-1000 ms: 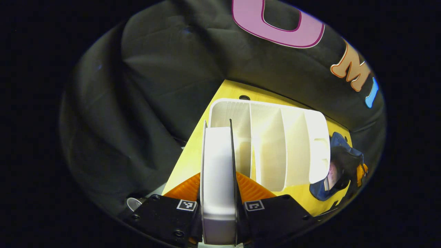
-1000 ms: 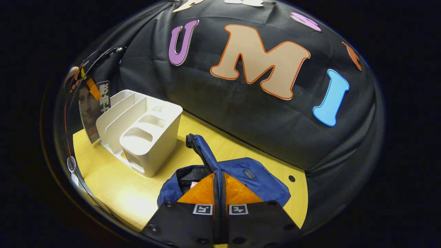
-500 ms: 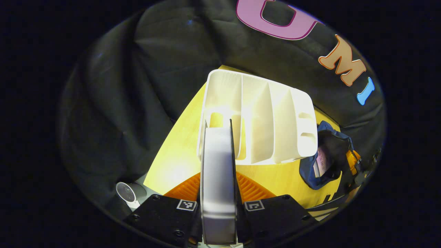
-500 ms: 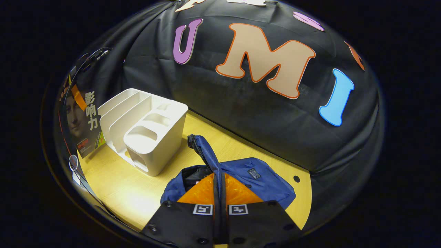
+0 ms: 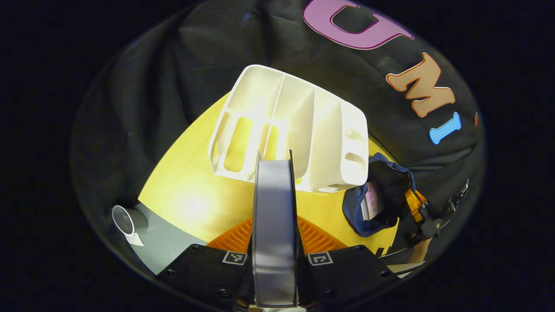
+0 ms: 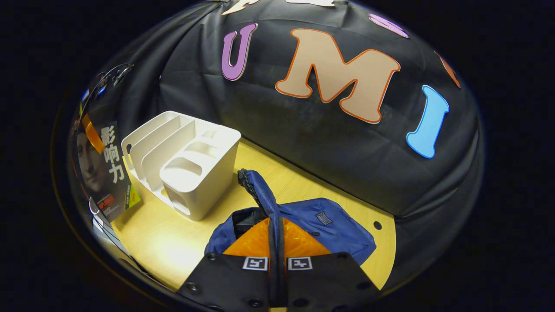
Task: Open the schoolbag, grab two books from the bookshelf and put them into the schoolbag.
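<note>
Likely staged booth: black cloth wall (image 6: 303, 143), yellow tabletop (image 6: 173, 242).

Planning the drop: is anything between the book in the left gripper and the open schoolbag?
Nothing visible blocks it. The book is clear of the white bookshelf; bare table separates it from the schoolbag, held open by the right gripper.

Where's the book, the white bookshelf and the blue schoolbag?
book (image 5: 275, 225), left gripper view, on its page edge.
bookshelf (image 6: 197, 182), right gripper view, on its front wall.
schoolbag (image 6: 334, 229), right gripper view, on its blue front panel.
</note>
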A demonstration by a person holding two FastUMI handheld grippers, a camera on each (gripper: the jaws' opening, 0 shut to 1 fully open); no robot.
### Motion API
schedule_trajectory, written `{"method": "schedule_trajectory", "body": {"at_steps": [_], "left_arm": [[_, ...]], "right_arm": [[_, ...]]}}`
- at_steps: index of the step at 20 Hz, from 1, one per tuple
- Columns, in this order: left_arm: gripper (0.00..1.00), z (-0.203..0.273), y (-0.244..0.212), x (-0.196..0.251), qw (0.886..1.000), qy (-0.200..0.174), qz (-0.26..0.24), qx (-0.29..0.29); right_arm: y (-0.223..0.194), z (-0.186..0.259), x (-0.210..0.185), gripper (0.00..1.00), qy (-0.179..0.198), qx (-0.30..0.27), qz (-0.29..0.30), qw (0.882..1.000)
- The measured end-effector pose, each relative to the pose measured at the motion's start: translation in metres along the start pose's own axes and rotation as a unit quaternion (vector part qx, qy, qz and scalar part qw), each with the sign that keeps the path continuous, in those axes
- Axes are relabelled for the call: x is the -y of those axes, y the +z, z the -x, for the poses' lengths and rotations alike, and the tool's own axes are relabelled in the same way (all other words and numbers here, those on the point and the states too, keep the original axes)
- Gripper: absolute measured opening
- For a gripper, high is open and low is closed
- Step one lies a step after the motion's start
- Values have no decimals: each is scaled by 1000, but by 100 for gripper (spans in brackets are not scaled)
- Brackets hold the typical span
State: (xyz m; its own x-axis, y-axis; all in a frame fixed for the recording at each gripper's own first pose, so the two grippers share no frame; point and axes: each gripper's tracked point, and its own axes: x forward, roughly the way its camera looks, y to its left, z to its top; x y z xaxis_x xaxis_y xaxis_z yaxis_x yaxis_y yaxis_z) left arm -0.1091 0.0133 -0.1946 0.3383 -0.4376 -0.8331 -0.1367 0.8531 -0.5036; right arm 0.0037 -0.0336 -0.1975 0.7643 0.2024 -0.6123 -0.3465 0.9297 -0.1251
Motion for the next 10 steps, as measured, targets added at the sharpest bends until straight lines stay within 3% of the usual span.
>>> {"method": "schedule_trajectory", "body": {"at_steps": [10], "left_arm": [[36, -23, -26, 90, 993, -119, 10, 15]], "right_arm": [[2, 7, 7, 3, 10, 5, 7, 1000]]}}
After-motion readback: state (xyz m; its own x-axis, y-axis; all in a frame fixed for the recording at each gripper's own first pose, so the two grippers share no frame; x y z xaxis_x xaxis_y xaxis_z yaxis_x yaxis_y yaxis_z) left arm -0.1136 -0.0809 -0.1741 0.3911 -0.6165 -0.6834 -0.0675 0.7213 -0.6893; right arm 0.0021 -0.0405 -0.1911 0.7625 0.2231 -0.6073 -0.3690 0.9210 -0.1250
